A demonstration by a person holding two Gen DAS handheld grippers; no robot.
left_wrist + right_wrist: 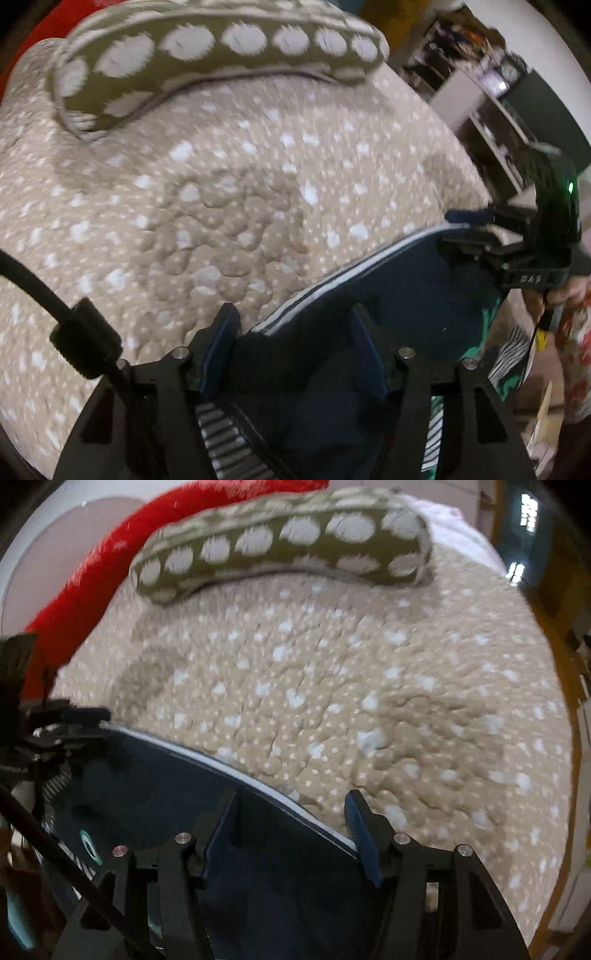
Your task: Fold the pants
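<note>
Beige spotted bedspread (369,686) fills both views, w/ an olive dotted pillow (280,542) at the top. Navy pants (388,280) sit lower center, a white-striped edge stretched btwn both tools. Left gripper (293,332) and right gripper (290,816) each straddle cloth, jaws apart; can't tell if they're pinching. Best to keep that edge taut and level, then lay it flat.

Navy pants (155,775) (white-striped edge) between right gripper (291,808) fingers, over spotted bedspread (388,686)
</note>
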